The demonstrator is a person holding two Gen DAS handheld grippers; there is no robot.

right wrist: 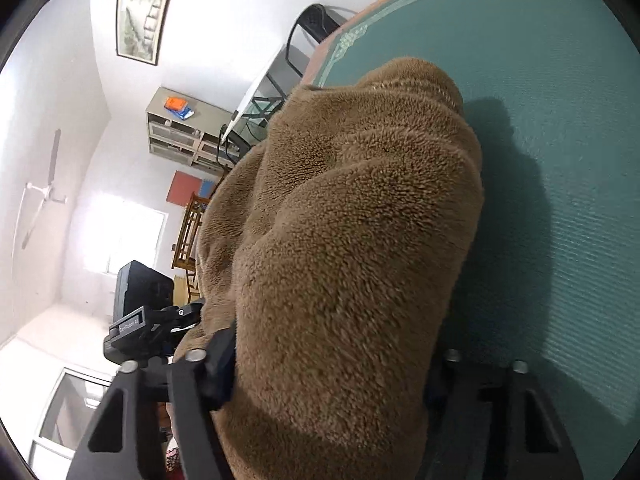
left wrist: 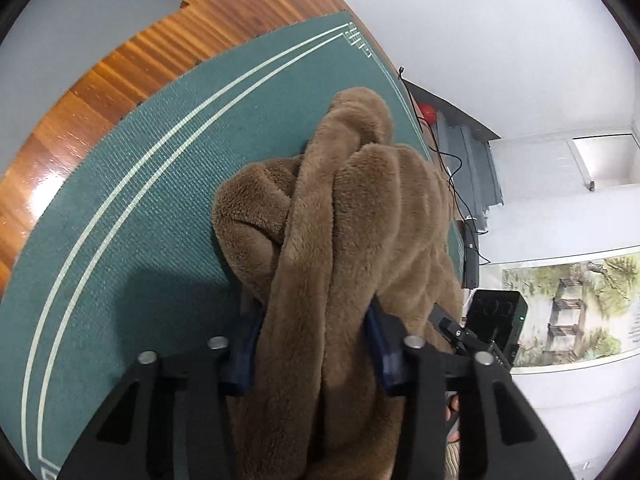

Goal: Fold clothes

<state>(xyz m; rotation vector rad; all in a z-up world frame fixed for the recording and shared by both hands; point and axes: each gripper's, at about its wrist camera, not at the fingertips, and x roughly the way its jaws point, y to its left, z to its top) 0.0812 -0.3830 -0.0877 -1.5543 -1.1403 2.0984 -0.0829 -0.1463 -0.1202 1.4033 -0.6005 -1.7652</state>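
Observation:
A brown fleece garment (left wrist: 360,208) is bunched in thick folds and hangs over the green mat (left wrist: 140,208). In the left wrist view my left gripper (left wrist: 316,340) is shut on a thick fold of it, with the blue pads (left wrist: 382,344) pressed into the pile on both sides. In the right wrist view the same garment (right wrist: 352,220) bulges up between the fingers of my right gripper (right wrist: 328,368), which is shut on a wide bundle of it. The right-hand finger is mostly hidden by the fleece. Part of the other gripper's body (right wrist: 136,324) shows at the left.
The green mat (right wrist: 540,80) with pale border lines lies on a wooden table (left wrist: 120,68). A black cable (left wrist: 452,160) runs along the table's far edge. Beyond it are a chair (right wrist: 308,28), a shelf unit (right wrist: 180,128) and white walls.

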